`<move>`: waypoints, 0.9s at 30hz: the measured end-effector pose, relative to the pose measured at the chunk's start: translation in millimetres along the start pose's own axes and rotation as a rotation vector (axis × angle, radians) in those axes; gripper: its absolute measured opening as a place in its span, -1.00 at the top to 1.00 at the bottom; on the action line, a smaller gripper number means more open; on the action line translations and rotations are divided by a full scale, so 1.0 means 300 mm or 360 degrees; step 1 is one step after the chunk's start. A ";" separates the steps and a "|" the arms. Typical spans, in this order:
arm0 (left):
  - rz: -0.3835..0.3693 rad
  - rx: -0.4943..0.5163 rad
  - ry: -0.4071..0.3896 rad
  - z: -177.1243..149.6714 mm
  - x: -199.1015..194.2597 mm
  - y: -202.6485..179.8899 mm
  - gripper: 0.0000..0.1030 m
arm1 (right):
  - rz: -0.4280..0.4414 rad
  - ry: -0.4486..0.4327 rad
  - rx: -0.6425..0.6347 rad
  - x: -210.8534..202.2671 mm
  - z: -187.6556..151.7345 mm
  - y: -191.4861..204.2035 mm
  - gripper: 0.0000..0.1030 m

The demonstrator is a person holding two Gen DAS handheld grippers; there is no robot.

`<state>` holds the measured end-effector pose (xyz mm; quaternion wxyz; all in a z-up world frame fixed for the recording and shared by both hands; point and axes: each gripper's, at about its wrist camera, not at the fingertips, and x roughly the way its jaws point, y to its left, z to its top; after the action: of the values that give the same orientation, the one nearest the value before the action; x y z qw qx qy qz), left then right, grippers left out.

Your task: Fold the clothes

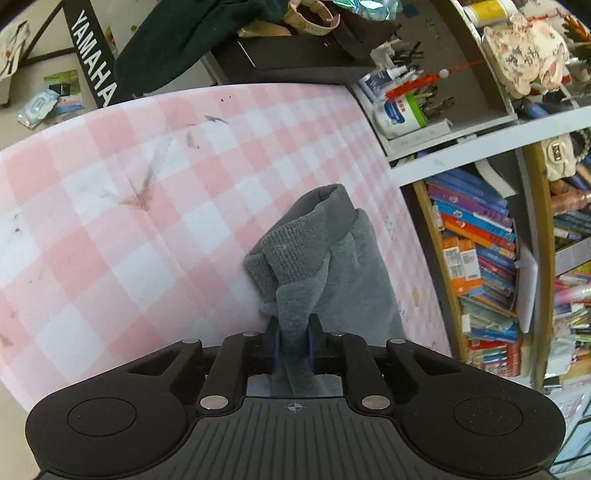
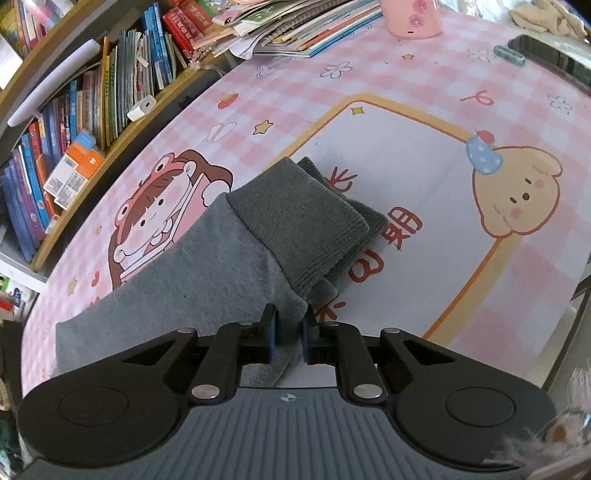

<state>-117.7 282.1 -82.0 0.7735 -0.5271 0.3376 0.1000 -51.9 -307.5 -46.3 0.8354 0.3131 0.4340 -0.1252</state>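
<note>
One grey garment (image 2: 207,258) lies on the bench (image 2: 480,92), which wears a pink checked cloth with cartoon prints. It has darker ribbed cuffs: the right view shows two (image 2: 306,225) stacked one on the other, lying over the framed white panel in the middle of the cloth. The lighter body runs from them toward the bench's edge beside the bookshelf. In the left view the garment (image 1: 354,266) is lifted in a fold with one cuff (image 1: 295,236) standing up, near the bench edge by the bookshelf (image 1: 480,258).

Two grippers are at work. The left gripper (image 1: 294,332) has its fingers (image 1: 275,341) closed on a strip of the grey cloth, which passes between the blue pads. The right gripper (image 2: 289,330) likewise has its fingers (image 2: 270,334) pinched on a tuck of the lighter cloth just below the cuffs.

Around the garment in the right view: one pink cup (image 2: 413,18) near the far edge, one pile of books and papers (image 2: 295,26) beside it, one dark phone-like slab (image 2: 550,59) and one small grey-green bar (image 2: 509,54) toward the far corner, one beige cloth (image 2: 546,18) behind them. A white charger (image 2: 141,108) sits on the bookshelf (image 2: 74,110). Nothing lies on the cloth between the cuffs and these things.

Beyond the bench in the left view stand a black stand marked YAMAHA (image 1: 94,62), a dark green cloth (image 1: 177,48) and a tray of pens and bottles (image 1: 406,103).
</note>
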 end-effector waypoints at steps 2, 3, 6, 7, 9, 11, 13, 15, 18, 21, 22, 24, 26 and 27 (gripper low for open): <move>0.0011 0.0015 0.0004 -0.001 0.000 -0.003 0.65 | -0.0029 -0.0013 -0.0043 -0.014 -0.009 0.018 0.66; 0.0016 0.0021 0.0008 0.000 0.002 -0.003 0.62 | -0.0044 -0.0023 -0.0071 -0.023 -0.015 0.028 0.66; 0.0035 0.0036 0.0016 0.003 0.008 -0.004 0.57 | -0.0081 -0.0062 -0.0143 -0.053 -0.035 0.058 0.58; 0.0039 0.0041 0.0018 0.004 0.011 -0.004 0.56 | -0.0087 -0.0075 -0.0166 -0.063 -0.042 0.067 0.54; 0.0034 0.0054 0.0020 0.007 0.014 -0.005 0.56 | -0.0097 -0.0100 -0.0213 -0.083 -0.057 0.087 0.45; 0.0029 0.0065 0.0022 0.008 0.015 -0.004 0.56 | -0.0097 -0.0109 -0.0288 -0.094 -0.071 0.114 0.44; 0.0020 0.0073 0.0021 0.008 0.017 -0.004 0.55 | -0.0087 -0.0115 -0.0380 -0.101 -0.085 0.147 0.44; 0.0006 0.0079 0.0024 0.009 0.019 0.000 0.54 | -0.0074 -0.0122 -0.0475 -0.106 -0.101 0.182 0.44; -0.0027 0.0050 0.0036 0.015 0.022 0.014 0.53 | -0.0045 -0.0119 -0.0621 -0.105 -0.131 0.244 0.44; -0.0071 -0.0022 0.0049 0.022 0.023 0.038 0.52 | -0.0017 -0.0104 -0.0770 -0.099 -0.167 0.306 0.42; -0.0079 -0.0031 0.0050 0.023 0.023 0.041 0.51 | -0.0001 -0.0091 -0.0823 -0.093 -0.181 0.328 0.41; -0.0082 -0.0018 0.0052 0.023 0.024 0.040 0.50 | 0.0029 -0.0068 -0.0931 -0.082 -0.207 0.375 0.41; -0.0079 0.0009 0.0054 0.021 0.025 0.035 0.48 | 0.0068 -0.0056 -0.1052 -0.074 -0.235 0.428 0.39; -0.0079 0.0017 0.0056 0.021 0.025 0.033 0.47 | 0.0087 -0.0052 -0.1104 -0.071 -0.247 0.451 0.35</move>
<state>-114.4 290.5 -92.8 0.7724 -0.5328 0.3385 0.0697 -47.5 -157.5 -4.8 0.9020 0.0199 0.4288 0.0471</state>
